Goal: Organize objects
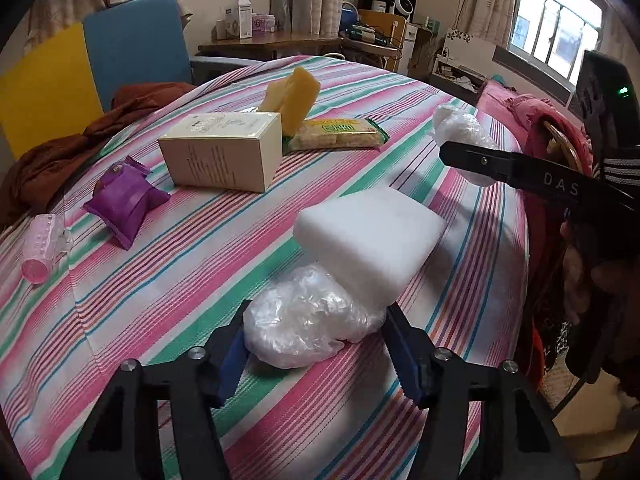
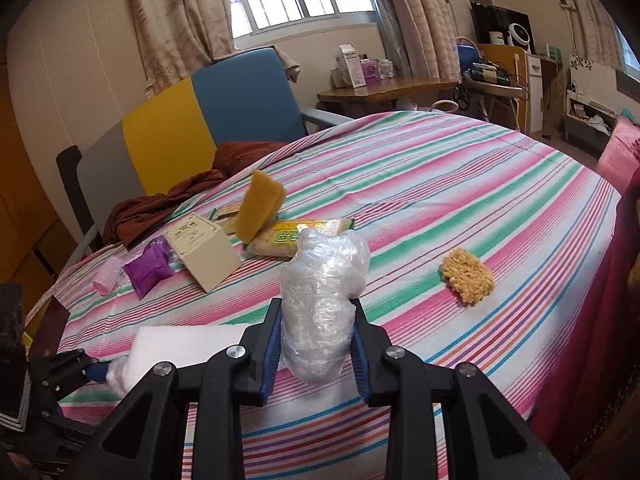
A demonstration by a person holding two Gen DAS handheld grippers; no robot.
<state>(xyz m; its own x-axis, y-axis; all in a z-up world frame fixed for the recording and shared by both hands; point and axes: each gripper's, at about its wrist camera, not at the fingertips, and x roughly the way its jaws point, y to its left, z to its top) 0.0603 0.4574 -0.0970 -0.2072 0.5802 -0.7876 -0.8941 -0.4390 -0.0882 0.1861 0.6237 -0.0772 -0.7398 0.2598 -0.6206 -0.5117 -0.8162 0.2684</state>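
Right wrist view: right gripper (image 2: 316, 344) clamped on crumpled clear plastic bag (image 2: 324, 300), above striped tablecloth (image 2: 440, 184). Left gripper (image 1: 312, 356), jaws apart, around second crumpled clear plastic bundle (image 1: 308, 316) touching white foam block (image 1: 372, 244) nearby.

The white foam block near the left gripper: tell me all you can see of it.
The white foam block is a thick rectangular slab with rounded corners, plain white and matte, like a melamine sponge. It sits tilted: its near end is propped on a crumpled clear plastic bag, its far end seems to reach the striped tablecloth. The left gripper stands open on either side of the bag, not touching the block. The right wrist view shows only its flat top.
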